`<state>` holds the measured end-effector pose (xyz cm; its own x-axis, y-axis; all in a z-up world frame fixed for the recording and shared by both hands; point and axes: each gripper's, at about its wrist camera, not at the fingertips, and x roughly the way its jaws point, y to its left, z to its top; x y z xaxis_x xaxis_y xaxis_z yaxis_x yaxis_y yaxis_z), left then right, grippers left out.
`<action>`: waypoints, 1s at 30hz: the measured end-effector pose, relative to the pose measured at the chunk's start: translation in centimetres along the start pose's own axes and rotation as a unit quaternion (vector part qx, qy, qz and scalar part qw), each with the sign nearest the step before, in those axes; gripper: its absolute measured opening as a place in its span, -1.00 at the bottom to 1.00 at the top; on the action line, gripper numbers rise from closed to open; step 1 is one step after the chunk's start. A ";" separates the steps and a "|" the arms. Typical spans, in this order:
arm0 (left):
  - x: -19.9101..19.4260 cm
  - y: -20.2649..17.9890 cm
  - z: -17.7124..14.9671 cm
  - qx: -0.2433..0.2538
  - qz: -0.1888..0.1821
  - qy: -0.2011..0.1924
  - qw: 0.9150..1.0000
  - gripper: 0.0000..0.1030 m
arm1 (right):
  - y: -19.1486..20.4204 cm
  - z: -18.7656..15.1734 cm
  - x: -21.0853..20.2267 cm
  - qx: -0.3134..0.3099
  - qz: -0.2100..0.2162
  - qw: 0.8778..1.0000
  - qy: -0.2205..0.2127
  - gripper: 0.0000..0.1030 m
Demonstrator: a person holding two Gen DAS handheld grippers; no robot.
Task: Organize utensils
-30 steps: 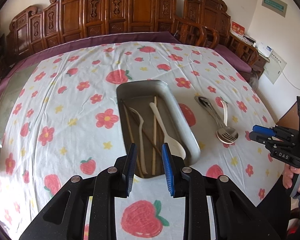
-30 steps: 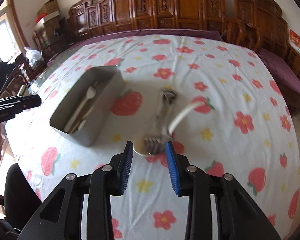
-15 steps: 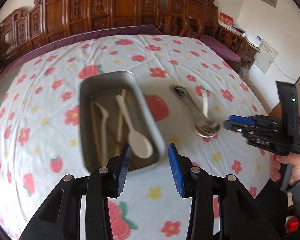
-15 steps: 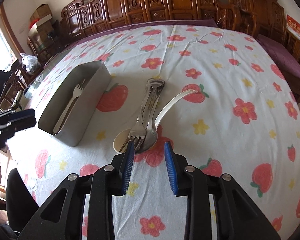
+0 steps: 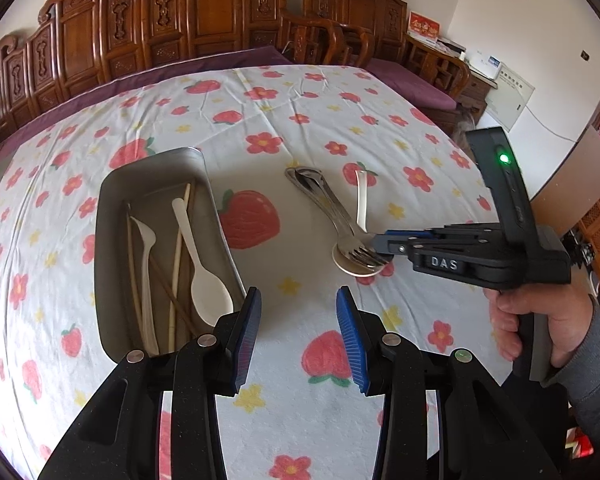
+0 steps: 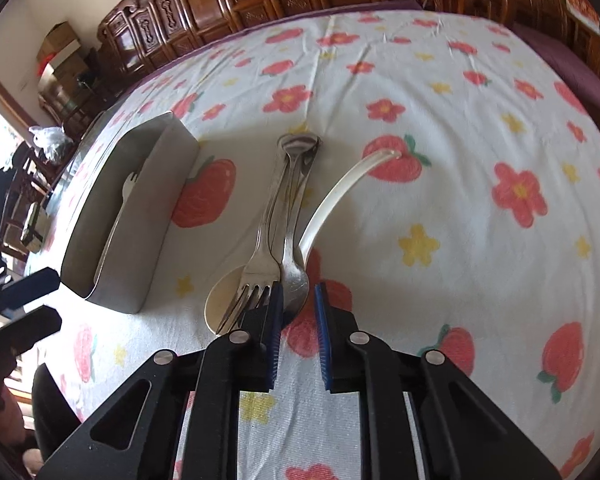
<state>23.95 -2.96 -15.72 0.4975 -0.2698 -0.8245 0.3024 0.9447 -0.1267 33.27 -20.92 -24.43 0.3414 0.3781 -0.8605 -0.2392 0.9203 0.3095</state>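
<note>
1. The right gripper [image 6: 297, 304] points steeply down at the desk [image 6: 440, 184], its blue pads closing around the bowl of a metal spoon [image 6: 294, 280]; the spoon lies between them, but whether the pads already press it cannot be told.
2. Just left of that gripper's left pad lies a metal fork [image 6: 260, 268], tines toward the camera, resting over the bowl of a white plastic spoon [image 6: 224, 300].
3. The metal handles run away from the gripper side by side and meet at their far ends; the white spoon's curved handle arcs off to the right.
4. A hand [image 5: 540, 320] in a grey sleeve grips the right gripper's handle, seen from the left wrist view, its tip over the fork tines.
5. The left gripper [image 5: 298, 332] stands spread with nothing between its pads, above bare flowered cloth.
6. Ahead and left of it sits a grey metal tray [image 5: 108, 216] holding a white spoon [image 5: 204, 280], a white fork [image 5: 146, 264] and chopsticks [image 5: 178, 256].
</note>
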 end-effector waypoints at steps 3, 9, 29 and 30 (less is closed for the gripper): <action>-0.1 -0.2 -0.3 0.001 0.000 0.002 1.000 -0.28 | 0.6 0.2 0.1 -0.010 -0.010 1.000 0.004 -0.74; -0.5 -0.2 -0.6 0.000 0.002 0.001 1.000 -0.28 | 0.1 0.1 -1.3 -0.018 -0.041 0.999 -0.010 -0.93; 3.5 -3.4 0.9 0.002 -0.003 0.024 1.000 -0.28 | -4.0 -3.7 -7.4 -0.009 -0.076 0.994 -0.081 -0.96; 4.0 -3.5 1.1 -0.001 -0.002 0.027 1.000 -0.28 | -4.4 -4.1 -7.4 -0.007 -0.074 0.994 -0.080 -0.96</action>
<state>25.77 -7.60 -17.96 0.4521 -0.2635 -0.8521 0.3032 0.9439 -0.1310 28.11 -28.18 -21.07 0.5134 0.2514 -0.8205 -0.1886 0.9658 0.1779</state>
